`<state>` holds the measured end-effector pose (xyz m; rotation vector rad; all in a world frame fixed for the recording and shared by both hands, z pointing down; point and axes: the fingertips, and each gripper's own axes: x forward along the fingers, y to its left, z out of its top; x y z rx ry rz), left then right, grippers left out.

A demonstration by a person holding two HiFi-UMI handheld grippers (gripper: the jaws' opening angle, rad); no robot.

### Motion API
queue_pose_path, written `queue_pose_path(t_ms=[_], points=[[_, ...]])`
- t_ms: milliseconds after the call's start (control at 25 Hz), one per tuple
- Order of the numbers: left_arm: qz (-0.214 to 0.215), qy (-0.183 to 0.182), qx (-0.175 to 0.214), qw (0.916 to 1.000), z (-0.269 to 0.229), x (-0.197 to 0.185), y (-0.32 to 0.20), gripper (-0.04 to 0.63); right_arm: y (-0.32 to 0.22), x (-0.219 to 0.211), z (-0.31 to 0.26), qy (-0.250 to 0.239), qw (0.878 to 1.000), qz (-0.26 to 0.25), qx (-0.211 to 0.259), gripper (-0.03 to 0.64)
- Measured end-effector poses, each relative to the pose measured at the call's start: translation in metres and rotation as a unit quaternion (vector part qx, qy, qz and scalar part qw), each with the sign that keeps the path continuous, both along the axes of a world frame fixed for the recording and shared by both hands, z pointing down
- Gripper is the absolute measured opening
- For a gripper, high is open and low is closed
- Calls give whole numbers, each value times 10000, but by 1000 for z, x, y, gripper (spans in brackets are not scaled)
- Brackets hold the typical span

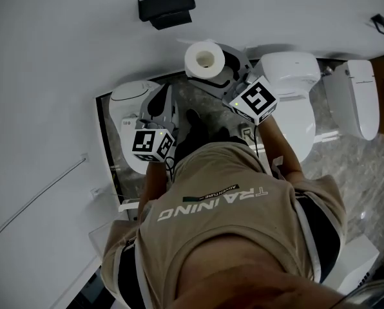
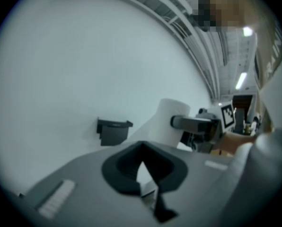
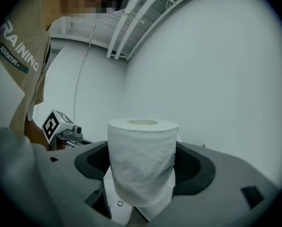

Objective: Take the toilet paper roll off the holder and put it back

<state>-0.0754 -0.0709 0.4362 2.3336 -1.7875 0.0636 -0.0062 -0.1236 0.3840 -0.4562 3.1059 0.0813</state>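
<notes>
- The right gripper (image 3: 142,170) is squeezing the toilet paper roll (image 3: 142,160) between its 2 dark pads (image 3: 194,167). The roll is standing upright with its hollow core facing up, and it's off the holder.
- The right gripper view isn't showing the holder at all, only the roll and bare white wall (image 3: 216,70) behind it.
- The left gripper view is catching what that one misses: the black holder (image 2: 113,130) is hanging on the wall, and the roll is floating well to its right, clear of it.
- The left gripper (image 2: 142,162) is pinching shut on nothing, its pad tips touching.
- From the head view, the roll is sitting lower than the holder and a bit right of it.
- Only that view is showing the 2 white toilets (image 1: 131,98) (image 1: 288,76) either side of the person's tan shirt (image 1: 224,237).
</notes>
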Motion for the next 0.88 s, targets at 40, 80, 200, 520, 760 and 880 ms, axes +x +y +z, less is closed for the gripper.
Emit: queue_pose_path(t_ms=[40,80,200,520,760,880], points=[[2,-10,-30,10000,2,0,4,0,3,0,2,16,10000,15,-20,353],[5,-17,-59,10000,3,-1,9,0,7,0,3,23,10000,30,-38,353],[50,-10,-54,10000,4,-9,14,0,13,-4,4,15,9999,80,-65,353],[433,15,209,9988,-11,-24,13,0,18,-20,1,173,9991,377,98,353],[527,115,284,9981,-12,-36,7,0,0,-35,-9,301,9977,455,396,353],[583,126,326,9977,-16,-38,6,0,-18,-41,-16,286,9968,461,581,353]])
